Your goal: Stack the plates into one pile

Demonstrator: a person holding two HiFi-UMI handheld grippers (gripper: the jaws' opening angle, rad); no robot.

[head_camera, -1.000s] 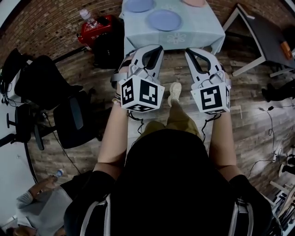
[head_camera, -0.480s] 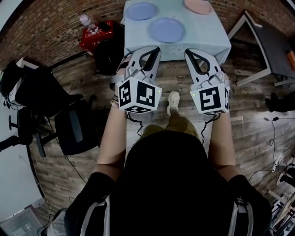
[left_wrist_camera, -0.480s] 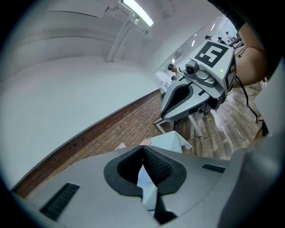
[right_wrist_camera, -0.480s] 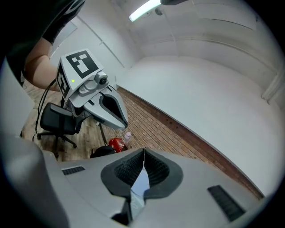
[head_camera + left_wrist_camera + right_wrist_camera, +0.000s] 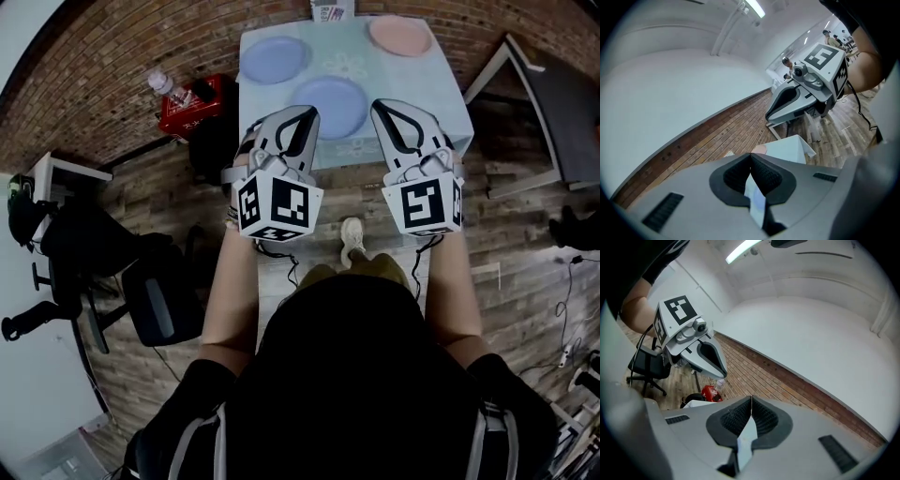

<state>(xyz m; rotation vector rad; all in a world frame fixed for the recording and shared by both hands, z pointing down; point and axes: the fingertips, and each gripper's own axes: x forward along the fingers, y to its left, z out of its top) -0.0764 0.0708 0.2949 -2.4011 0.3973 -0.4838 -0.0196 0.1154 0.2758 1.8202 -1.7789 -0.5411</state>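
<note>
Three plates lie apart on a table with a light blue cloth [image 5: 441,94]: a blue plate [image 5: 274,59] at the back left, a lavender-blue plate [image 5: 328,99] near the front edge, and a pink plate [image 5: 400,35] at the back right. My left gripper [image 5: 304,114] hovers at the table's front edge, just left of the lavender-blue plate, jaws shut and empty. Level with it, my right gripper [image 5: 385,106] hangs just right of that plate, shut and empty too. In the left gripper view the jaws [image 5: 751,155] meet, with the table corner [image 5: 790,146] beyond.
A red bag [image 5: 194,98] with a water bottle [image 5: 165,87] stands on the wooden floor left of the table. A black office chair [image 5: 155,300] is at my left and a grey table [image 5: 553,103] at the right. A small box [image 5: 333,9] sits at the table's far edge.
The table and plates have come nearer and lower in the head view as the person stepped forward. Both grippers now reach the table's front edge, still shut.
</note>
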